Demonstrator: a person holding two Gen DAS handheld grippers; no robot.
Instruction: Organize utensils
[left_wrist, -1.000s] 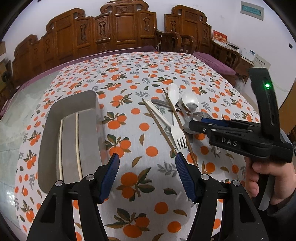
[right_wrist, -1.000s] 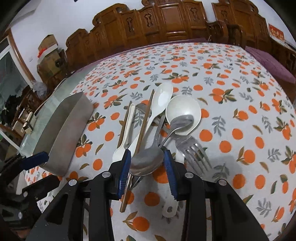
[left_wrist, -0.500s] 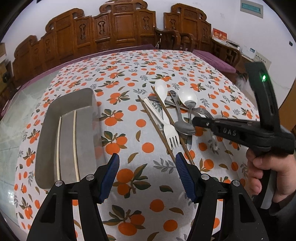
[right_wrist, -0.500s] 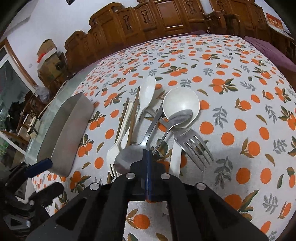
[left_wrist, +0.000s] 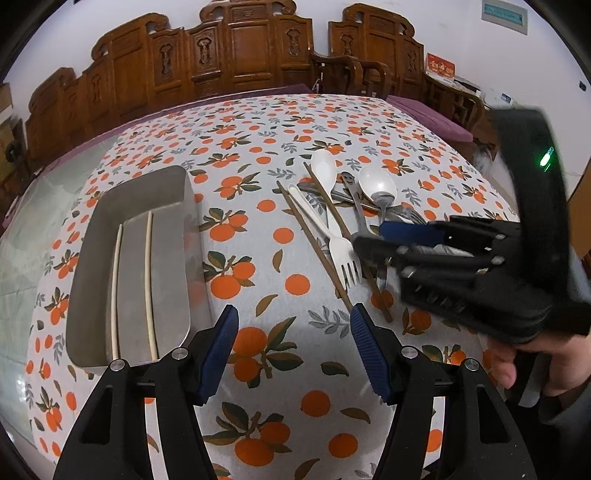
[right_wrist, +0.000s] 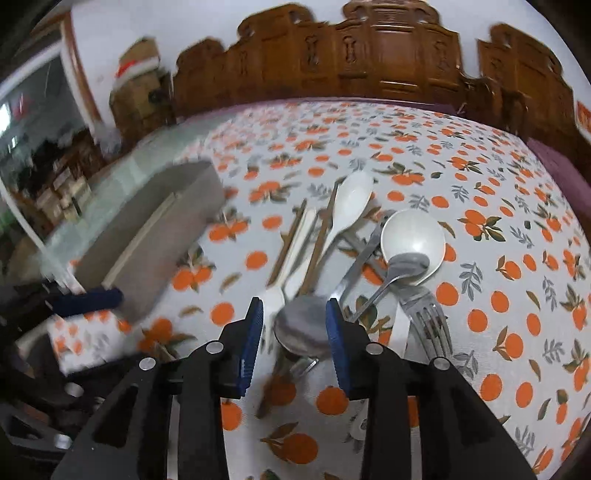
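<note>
Landmark: grey tray (left_wrist: 136, 266), lying on the desk (left_wrist: 266, 369) under an orange-patterned cloth
Tray contents: two pale chopsticks (left_wrist: 149, 280), side by side along its length, a bare strip between them
Utensil pile: lay on the cloth to the right of the tray, apart from it, in the left wrist view
Pile, nearest the tray: two brown chopsticks (left_wrist: 314, 243) and a white plastic fork (left_wrist: 334, 240), tines toward the camera
Pile, farther from the tray: long white spoon (right_wrist: 349, 206), round white spoon (right_wrist: 412, 236), a small metal spoon (right_wrist: 400, 266) with its bowl resting in the round white one, a metal fork (right_wrist: 428, 317)
Large metal spoon: bowl (right_wrist: 303, 328) lay between the right gripper's blue pads, handle running up toward the white spoons
Right gripper (right_wrist: 293, 338): jaws were opening; spoon bowl sat between the pads, contact with the pads could not be confirmed owing to blur; released
Right gripper, position: over the near end of the pile, on the side away from the tray, held in a hand (left_wrist: 532, 362) at the right edge
Left gripper (left_wrist: 293, 349): jaws stood wide apart, nothing between them, only cloth below
Left gripper, position: just beside the tray's near right corner, not touching it
Image quality: right wrist view blurred
</note>
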